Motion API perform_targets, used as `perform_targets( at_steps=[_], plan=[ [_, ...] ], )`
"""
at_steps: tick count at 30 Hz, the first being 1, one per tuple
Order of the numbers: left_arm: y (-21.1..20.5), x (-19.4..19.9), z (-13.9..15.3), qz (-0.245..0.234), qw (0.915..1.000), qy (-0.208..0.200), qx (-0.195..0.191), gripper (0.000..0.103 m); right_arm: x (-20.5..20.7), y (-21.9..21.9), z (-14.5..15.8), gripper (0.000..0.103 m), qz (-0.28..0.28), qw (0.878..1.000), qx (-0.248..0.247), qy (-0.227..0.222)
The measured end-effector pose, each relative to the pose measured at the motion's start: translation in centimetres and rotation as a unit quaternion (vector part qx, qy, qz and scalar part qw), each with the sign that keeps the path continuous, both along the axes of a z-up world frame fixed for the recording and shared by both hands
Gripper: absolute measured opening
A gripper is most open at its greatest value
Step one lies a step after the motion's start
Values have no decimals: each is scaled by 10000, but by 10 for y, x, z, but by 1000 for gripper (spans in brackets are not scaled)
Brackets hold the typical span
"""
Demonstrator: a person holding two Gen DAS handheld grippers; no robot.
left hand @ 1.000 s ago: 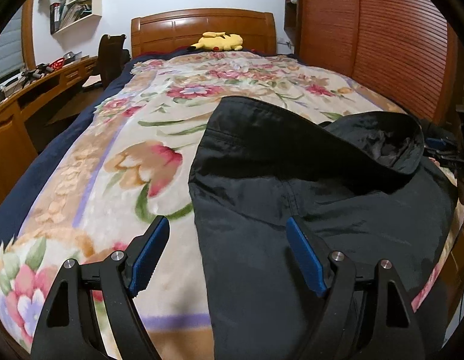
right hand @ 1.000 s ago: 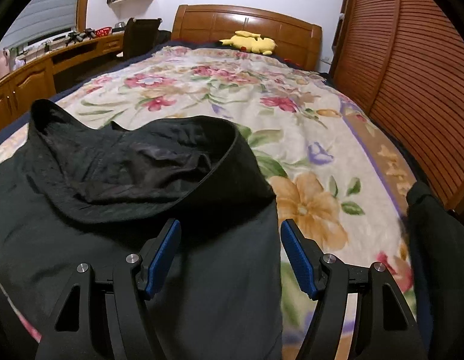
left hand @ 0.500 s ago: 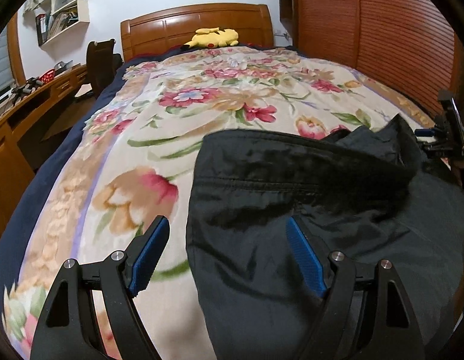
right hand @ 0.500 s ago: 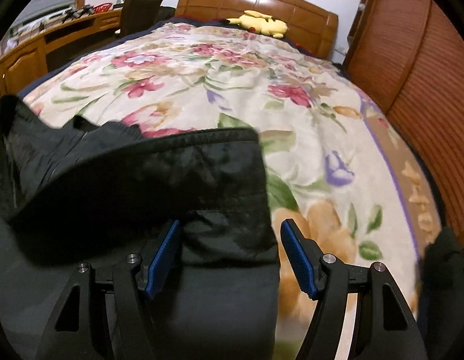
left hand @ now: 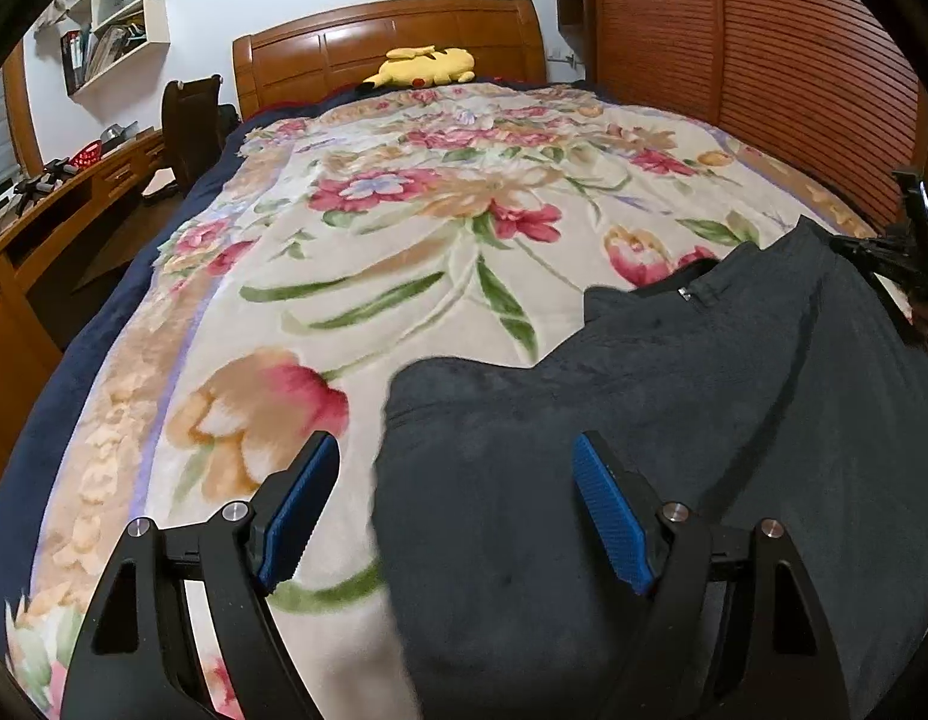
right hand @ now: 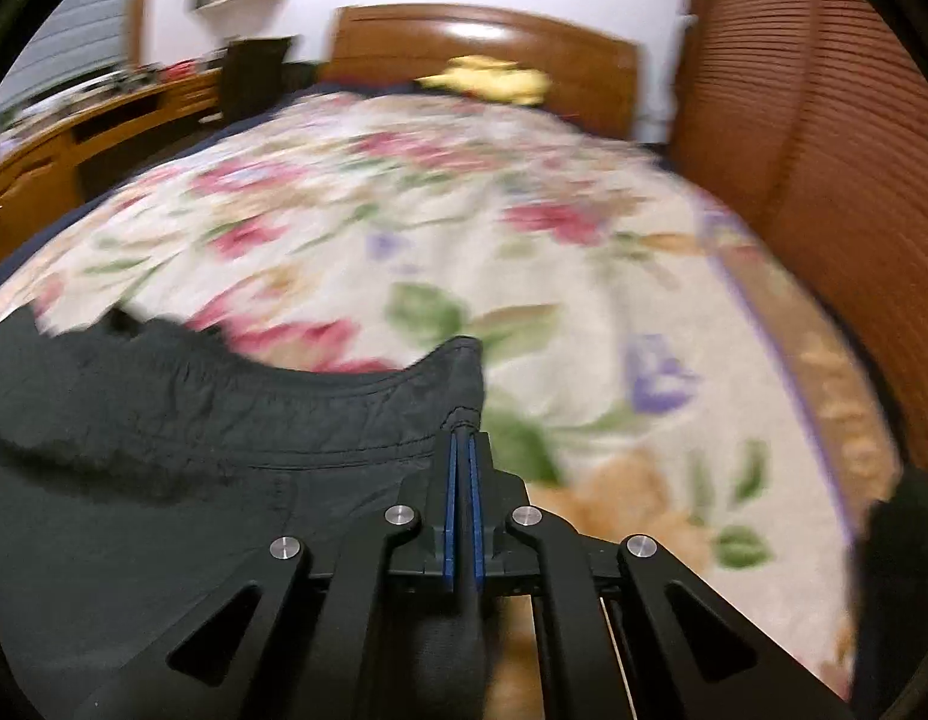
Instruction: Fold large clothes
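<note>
A large black garment [left hand: 674, 420] lies on the floral blanket [left hand: 404, 228] at the near right of the bed. My left gripper [left hand: 452, 480] stands open above the garment's left edge, its blue pads [left hand: 608, 516] spread wide with the edge between them but untouched. In the right wrist view my right gripper [right hand: 462, 456] is shut on the garment [right hand: 194, 468] at its right corner, black cloth pinched between the blue pads. In the left wrist view the right gripper's black frame [left hand: 902, 258] shows at the far right edge.
A yellow plush toy [left hand: 425, 66] rests at the wooden headboard [left hand: 386, 42]. A slatted wooden wardrobe [left hand: 764, 60] lines the right side. A wooden desk [left hand: 50, 222] and dark chair [left hand: 191, 126] stand to the left. Another dark cloth [right hand: 896, 570] lies at the right edge.
My right gripper has closed from wide open onto the garment's right corner. The garment's top has been drawn flatter and lower in both views. The left gripper stays open.
</note>
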State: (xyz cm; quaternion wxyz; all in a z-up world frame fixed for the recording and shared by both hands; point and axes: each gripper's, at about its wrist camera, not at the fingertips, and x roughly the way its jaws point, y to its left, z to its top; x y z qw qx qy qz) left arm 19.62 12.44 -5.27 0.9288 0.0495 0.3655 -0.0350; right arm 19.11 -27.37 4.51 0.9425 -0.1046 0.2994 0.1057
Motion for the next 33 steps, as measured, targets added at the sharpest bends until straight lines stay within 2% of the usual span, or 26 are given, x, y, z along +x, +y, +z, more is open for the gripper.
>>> perform_targets(
  at_steps=[2, 7, 9, 11, 13, 18, 23, 27, 30, 33],
  plan=[
    [1, -3, 7, 20, 10000, -72, -11, 81, 6, -1, 0, 3, -394, 9992, 36, 27],
    [-3, -18, 21, -54, 9997, -230, -83, 81, 9, 14, -6, 4, -271, 9990, -135, 338],
    [-7, -24, 24, -113, 9995, -264, -97, 81, 2, 16, -2, 14, -229, 9992, -92, 306],
    [-13, -30, 25, -190, 9994, -249, -124, 81, -6, 14, 8, 38, -189, 9996, -46, 203],
    [-18, -33, 25, -278, 9992, -254, -112, 81, -18, 12, 14, 52, -50, 9998, 151, 133],
    [-29, -26, 24, -336, 9993, -176, 57, 81, -46, 14, 10, 53, 269, 9990, 303, 175],
    [-23, 2, 18, -158, 9999, -6, 45, 81, -62, 29, -9, 53, 535, 9980, 53, 338],
    [-6, 31, 3, 120, 9995, 282, 7, 81, -51, 30, -38, 55, 492, 9967, -27, 651],
    [5, 47, -12, 309, 9980, 545, -57, 81, -45, 24, -45, 56, 485, 9960, 201, 723],
    [14, 57, -28, 355, 9953, 845, -324, 81, -42, 24, -47, 57, 494, 9955, 204, 787]
  ],
)
